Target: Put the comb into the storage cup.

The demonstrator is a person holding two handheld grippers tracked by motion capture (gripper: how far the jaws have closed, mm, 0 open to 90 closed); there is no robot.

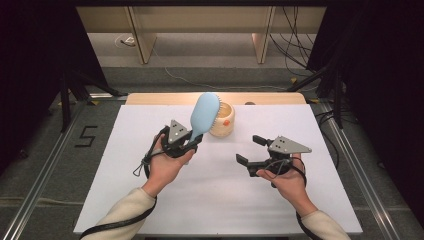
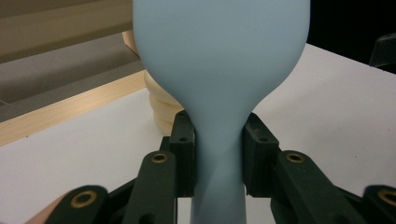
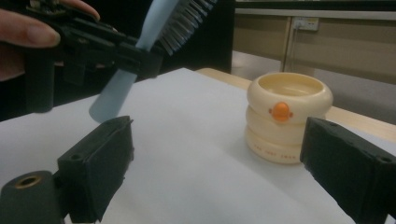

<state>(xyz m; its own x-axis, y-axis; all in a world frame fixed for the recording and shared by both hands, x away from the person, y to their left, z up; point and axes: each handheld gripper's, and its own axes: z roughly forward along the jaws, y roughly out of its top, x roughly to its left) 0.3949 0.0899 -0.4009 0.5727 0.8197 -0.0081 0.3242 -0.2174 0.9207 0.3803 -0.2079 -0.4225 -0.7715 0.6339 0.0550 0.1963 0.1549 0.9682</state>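
Observation:
A pale blue hairbrush [image 1: 204, 114] is held up off the table, its handle clamped in my left gripper [image 1: 192, 141], head tilted up toward the far side. In the left gripper view both pads press the hairbrush [image 2: 219, 70] at its neck, my left gripper [image 2: 218, 154] shut on it. The bristles of the hairbrush [image 3: 154, 28] face the cup in the right gripper view. A cream ribbed cup [image 1: 222, 120] with an orange dot stands behind the brush head, also the cup [image 3: 288, 116]. My right gripper [image 1: 251, 149] stands open to the right, nothing between its jaws; my right gripper [image 3: 215, 158] looks toward the cup.
A white mat [image 1: 220, 200] covers the table; a strip of wooden tabletop [image 1: 150, 98] shows at the far edge. Cables trail from both grippers. Dark stands and floor cables surround the table.

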